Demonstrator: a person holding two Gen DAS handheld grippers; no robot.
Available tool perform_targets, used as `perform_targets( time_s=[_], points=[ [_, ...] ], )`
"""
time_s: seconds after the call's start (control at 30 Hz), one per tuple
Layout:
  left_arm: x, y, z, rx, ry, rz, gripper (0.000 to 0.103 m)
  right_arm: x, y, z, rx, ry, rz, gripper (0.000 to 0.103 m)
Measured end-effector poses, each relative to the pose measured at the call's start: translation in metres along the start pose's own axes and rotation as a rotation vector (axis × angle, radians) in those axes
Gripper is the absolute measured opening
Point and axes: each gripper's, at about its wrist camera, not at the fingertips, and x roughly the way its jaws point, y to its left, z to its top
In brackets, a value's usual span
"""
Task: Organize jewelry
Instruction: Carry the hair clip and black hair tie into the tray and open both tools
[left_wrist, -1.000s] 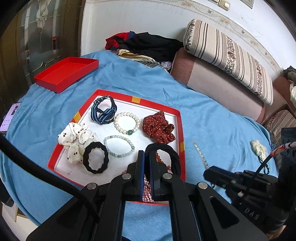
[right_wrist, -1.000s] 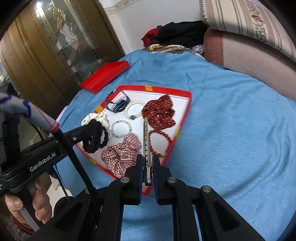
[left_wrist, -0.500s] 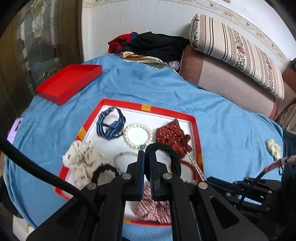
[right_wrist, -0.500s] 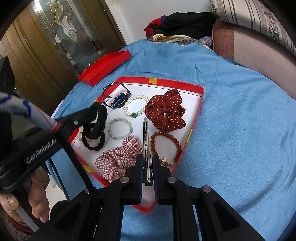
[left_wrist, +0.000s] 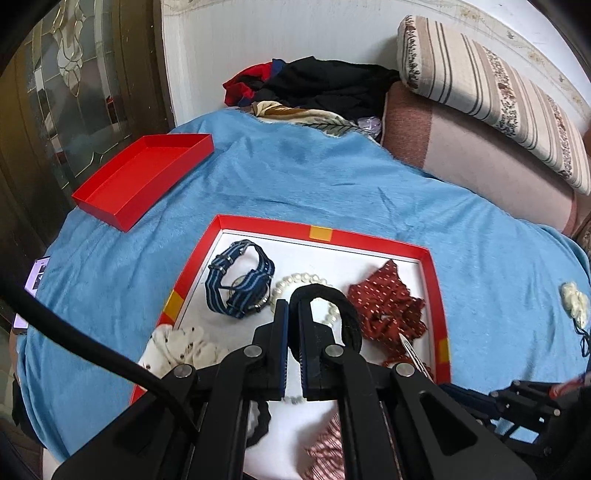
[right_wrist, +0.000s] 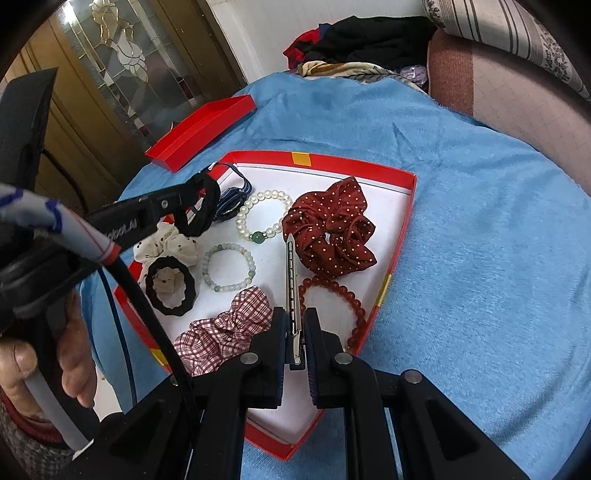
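Note:
A red-rimmed white tray (right_wrist: 402, 218) (left_wrist: 321, 233) on the blue cloth holds a striped watch band (left_wrist: 240, 284), a pearl bracelet (right_wrist: 266, 218), a pale green bead bracelet (right_wrist: 229, 267), a red bead bracelet (right_wrist: 340, 295), a red dotted scrunchie (right_wrist: 332, 229), a plaid scrunchie (right_wrist: 225, 328), a white dotted scrunchie (right_wrist: 166, 243) and a black hair tie (right_wrist: 170, 291). My left gripper (left_wrist: 291, 306) is shut on a second black hair tie (left_wrist: 343, 306) and holds it above the tray's left side; it also shows in the right wrist view (right_wrist: 201, 206). My right gripper (right_wrist: 295, 317) is shut on a silver hair clip (right_wrist: 290, 280) over the tray.
A red box lid (left_wrist: 144, 177) lies at the far left of the cloth. A small white scrunchie (left_wrist: 574, 302) lies at the right on the cloth. A pile of clothes (left_wrist: 325, 88) and striped cushions (left_wrist: 491, 92) are behind. A phone (left_wrist: 35, 284) lies at the left edge.
Both grippers have moved forward over the tray, so it looks larger and closer. The left gripper carried its black hair tie toward the watch band. The right gripper kept the clip.

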Motion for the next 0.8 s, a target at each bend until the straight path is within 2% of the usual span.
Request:
perform_targets(
  time_s=[0.17,0.43,0.7,0.8],
  points=[
    [0.012,0.004,0.009,0.001,0.012,0.009,0.004,0.005,-0.004,0.006,0.019,-0.006,0.008,0.011],
    [0.035,0.016,0.047,-0.011,0.032,-0.016,0.005,0.011,-0.005,0.024,0.036,-0.029,0.033,0.011],
    [0.089,0.013,0.057,-0.017,0.147,-0.05,0.005,0.038,0.004,0.024,0.0,0.02,0.042,0.011],
    [0.102,0.009,0.055,-0.007,0.164,-0.058,0.005,0.046,0.002,0.022,0.009,0.036,0.046,0.011]
  ],
)
